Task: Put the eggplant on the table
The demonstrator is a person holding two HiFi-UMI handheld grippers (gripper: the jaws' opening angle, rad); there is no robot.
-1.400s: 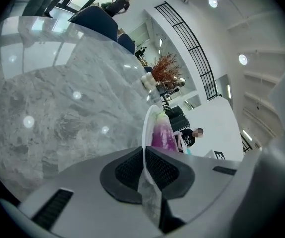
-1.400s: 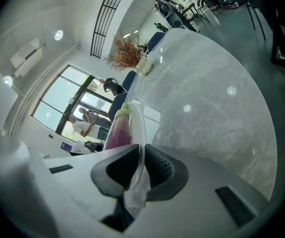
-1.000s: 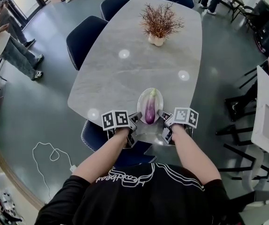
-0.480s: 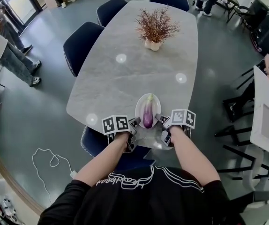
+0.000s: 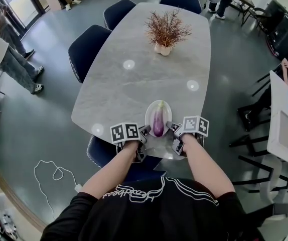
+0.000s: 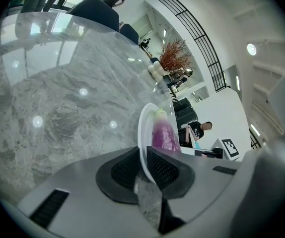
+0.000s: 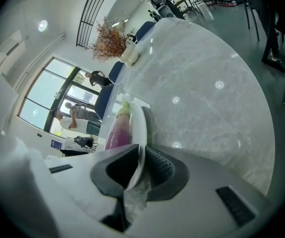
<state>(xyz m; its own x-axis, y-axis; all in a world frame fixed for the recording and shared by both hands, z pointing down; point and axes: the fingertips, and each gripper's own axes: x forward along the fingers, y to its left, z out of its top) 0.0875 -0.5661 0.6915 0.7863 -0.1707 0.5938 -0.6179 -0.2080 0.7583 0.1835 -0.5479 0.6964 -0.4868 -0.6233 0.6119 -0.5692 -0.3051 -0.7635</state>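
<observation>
A purple eggplant [image 5: 158, 122] with a pale green stem end lies lengthwise on a white oval plate [image 5: 150, 112] held over the near end of the grey marble table [image 5: 134, 79]. My left gripper [image 5: 145, 132] is shut on the plate's left rim, my right gripper [image 5: 171, 129] on its right rim. In the left gripper view the plate [image 6: 144, 133] stands edge-on between the dark pads with the eggplant [image 6: 164, 135] just beyond. The right gripper view shows the plate [image 7: 139, 128] clamped the same way, the eggplant [image 7: 117, 129] to its left.
A vase of dried reddish branches [image 5: 166, 30] stands at the table's far end. Dark blue chairs [image 5: 90, 46] line the left side and far end, one [image 5: 104, 152] below my grippers. People stand at the far left [image 5: 3, 49]. A white cable [image 5: 53, 172] lies on the floor.
The plate with the eggplant and both grippers stay together near the table's near end; the view shifted slightly, and since half a second ago hardly anything moved.
</observation>
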